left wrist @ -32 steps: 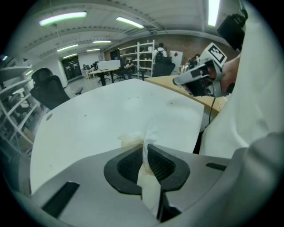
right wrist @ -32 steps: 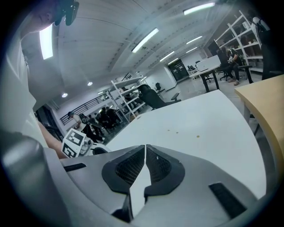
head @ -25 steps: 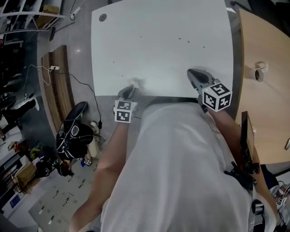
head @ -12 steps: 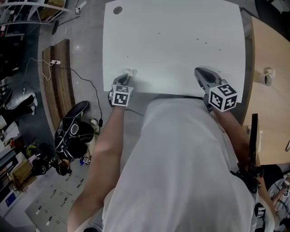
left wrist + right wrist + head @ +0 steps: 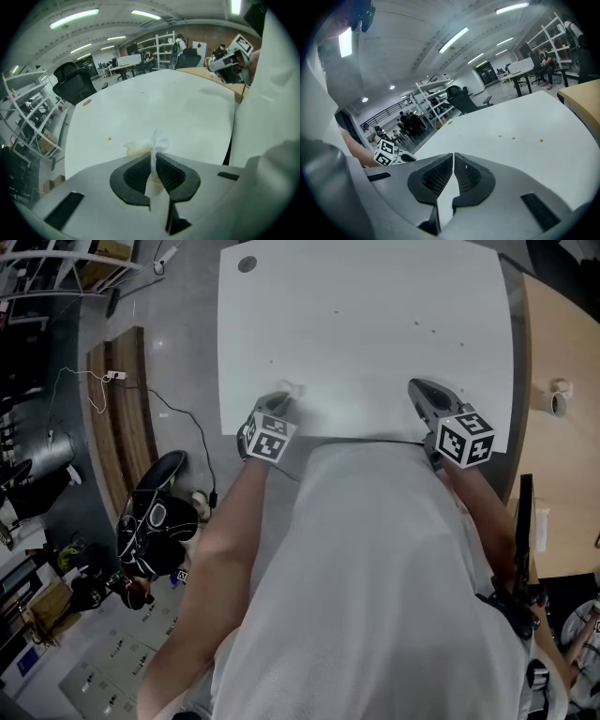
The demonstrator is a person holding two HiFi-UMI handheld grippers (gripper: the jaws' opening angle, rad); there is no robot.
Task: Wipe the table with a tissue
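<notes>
Judging from the worktop (image 5: pixel 375 287), the wipe is only partly done. The tissue (image 5: pixel 289 388) sits at about 7 o'clock on the white surface, close to the near edge. Small dark specks (image 5: pixel 433 331) dot the area around 2 o'clock, with one more near 11 o'clock. That far stretch looks unwiped, so most of the surface seems left to cover.

The left gripper (image 5: pixel 279 401) points steeply down at the tissue. In the left gripper view its fingers (image 5: pixel 173 174) are nearly together, clamped on a thin fold of tissue (image 5: pixel 157 140). The crumpled end sticks out past the tips and appears to rest on the worktop; actual contact is hard to confirm. One yellowish speck (image 5: pixel 109 138) lies at about 10 o'clock from it.

The right gripper (image 5: pixel 419 388) hovers at about 5 o'clock over the near edge. Its fingers (image 5: pixel 436 178) are closed together with nothing between them, taking no part in the wipe.
</notes>
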